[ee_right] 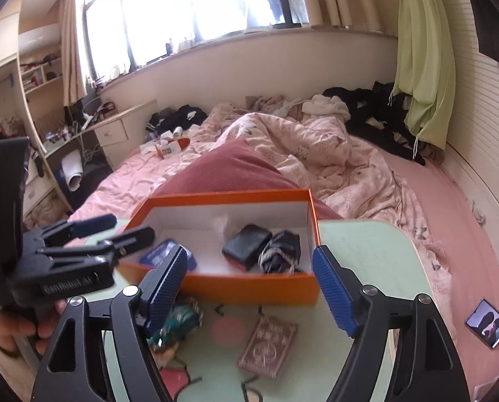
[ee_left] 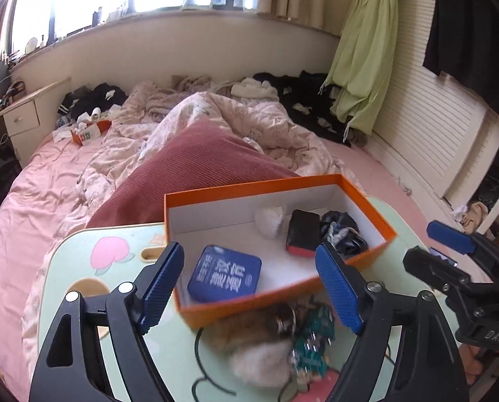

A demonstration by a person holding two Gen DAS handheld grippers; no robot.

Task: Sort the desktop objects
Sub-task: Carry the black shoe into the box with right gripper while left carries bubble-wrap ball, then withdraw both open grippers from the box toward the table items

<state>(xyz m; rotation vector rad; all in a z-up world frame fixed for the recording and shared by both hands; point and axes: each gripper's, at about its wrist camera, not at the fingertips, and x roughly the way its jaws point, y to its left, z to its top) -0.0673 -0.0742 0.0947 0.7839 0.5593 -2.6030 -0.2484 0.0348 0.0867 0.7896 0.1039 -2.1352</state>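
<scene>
1. While both grippers hovered with jaws wide and gripping nothing, the orange box [ee_right: 249, 288] on the green lap table [ee_right: 366, 244] already held a blue tin [ee_left: 224, 274], a black case [ee_right: 246, 243], a dark bundle [ee_right: 281, 251] and a white wad [ee_left: 269, 221].
2. Outside it lay a furry keychain [ee_left: 256, 345] with a green trinket [ee_right: 179, 321], and a brown card pack [ee_right: 268, 346].
3. Sorting seemed midway.
4. Next, the left gripper [ee_left: 249, 288] likely needed to drop onto the keychain, while the right gripper [ee_right: 249, 288] could take the pack.

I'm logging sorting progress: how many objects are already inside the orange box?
4: a blue rectangular tin at the near left; a white crumpled wad towards the back; a black case with a red edge beside it; a dark bundled item at the right end. Smaller things may be hidden.
</scene>
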